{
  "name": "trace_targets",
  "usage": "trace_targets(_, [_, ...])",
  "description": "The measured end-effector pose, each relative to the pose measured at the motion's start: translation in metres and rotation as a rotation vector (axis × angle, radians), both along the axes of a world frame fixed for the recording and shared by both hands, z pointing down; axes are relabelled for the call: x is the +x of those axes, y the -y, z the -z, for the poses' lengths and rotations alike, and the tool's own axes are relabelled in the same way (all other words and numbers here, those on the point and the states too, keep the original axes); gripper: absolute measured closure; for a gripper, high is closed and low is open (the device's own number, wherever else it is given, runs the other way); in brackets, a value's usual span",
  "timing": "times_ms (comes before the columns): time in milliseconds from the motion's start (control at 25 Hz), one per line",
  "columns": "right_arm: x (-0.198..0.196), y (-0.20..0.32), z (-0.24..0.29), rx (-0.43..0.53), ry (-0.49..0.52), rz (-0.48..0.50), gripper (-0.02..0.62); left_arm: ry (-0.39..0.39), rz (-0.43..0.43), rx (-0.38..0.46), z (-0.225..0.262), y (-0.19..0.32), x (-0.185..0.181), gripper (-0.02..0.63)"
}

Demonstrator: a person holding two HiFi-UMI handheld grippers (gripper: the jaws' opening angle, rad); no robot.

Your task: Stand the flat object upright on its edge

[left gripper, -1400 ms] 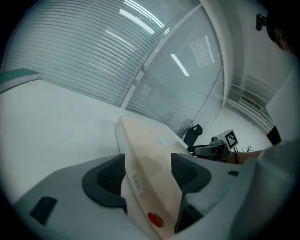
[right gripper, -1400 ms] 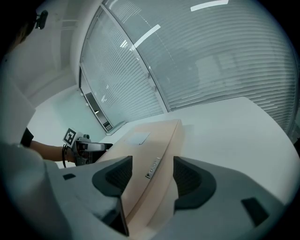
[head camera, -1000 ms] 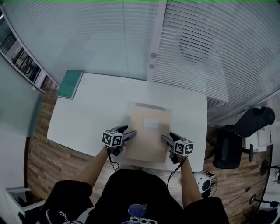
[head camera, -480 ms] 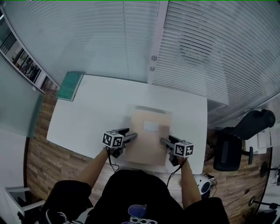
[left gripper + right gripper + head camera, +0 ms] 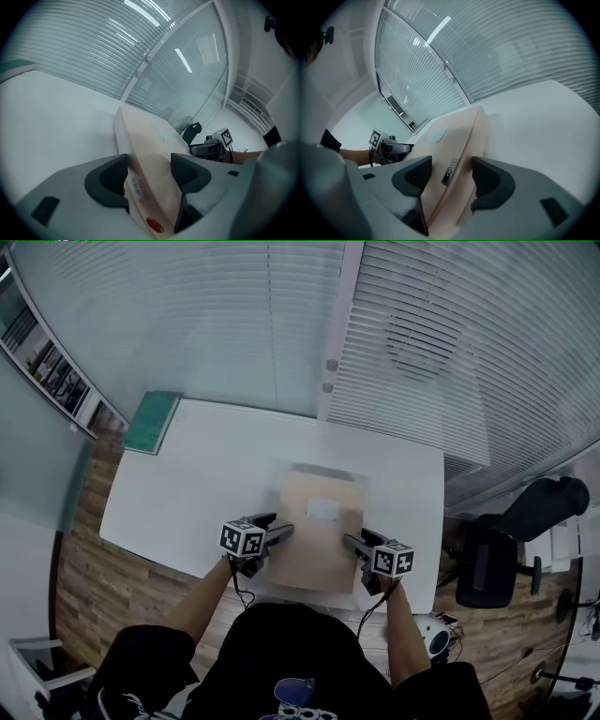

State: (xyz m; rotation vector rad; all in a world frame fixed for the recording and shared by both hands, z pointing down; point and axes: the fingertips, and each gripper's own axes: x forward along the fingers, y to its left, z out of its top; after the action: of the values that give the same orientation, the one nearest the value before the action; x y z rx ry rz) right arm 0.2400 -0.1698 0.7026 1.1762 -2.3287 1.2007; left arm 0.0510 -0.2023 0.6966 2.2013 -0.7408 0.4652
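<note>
The closed flat tan box (image 5: 319, 521), contents unseen, sits on the white bench (image 5: 187, 484) toward its near edge. The left gripper (image 5: 281, 532) has its fingers clenched on the box's left edge, and the right gripper (image 5: 351, 542) on its right edge. Box and grippers have barely shifted since a second ago.
</note>
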Motion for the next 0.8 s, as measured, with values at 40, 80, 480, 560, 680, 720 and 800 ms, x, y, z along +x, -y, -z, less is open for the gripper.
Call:
trace_targets(40, [0.000, 0.000, 0.002, 0.007, -0.004, 0.003, 0.316, 0.000, 0.001, 0.006, 0.002, -0.001, 0.000, 0.310])
trace_targets(80, [0.000, 0.000, 0.004, 0.015, -0.009, 0.005, 0.316, -0.001, 0.002, 0.013, 0.004, -0.001, 0.000, 0.310])
trace_targets(480, [0.000, 0.011, 0.033, 0.107, -0.054, 0.021, 0.316, 0.007, 0.007, 0.115, 0.033, 0.007, 0.002, 0.310])
trace_targets(560, [0.001, 0.013, 0.039, 0.128, -0.062, 0.020, 0.316, 0.007, 0.013, 0.145, 0.040, 0.009, 0.002, 0.310])
trace_targets(680, [0.001, 0.015, 0.047, 0.160, -0.078, 0.020, 0.316, 0.005, 0.024, 0.184, 0.050, 0.012, 0.003, 0.311])
trace_targets(720, [0.001, 0.016, 0.050, 0.172, -0.084, 0.022, 0.316, 0.004, 0.028, 0.196, 0.053, 0.013, 0.002, 0.310])
trace_targets(800, [0.001, 0.019, 0.057, 0.198, -0.097, 0.024, 0.316, 0.002, 0.037, 0.216, 0.058, 0.016, 0.002, 0.310])
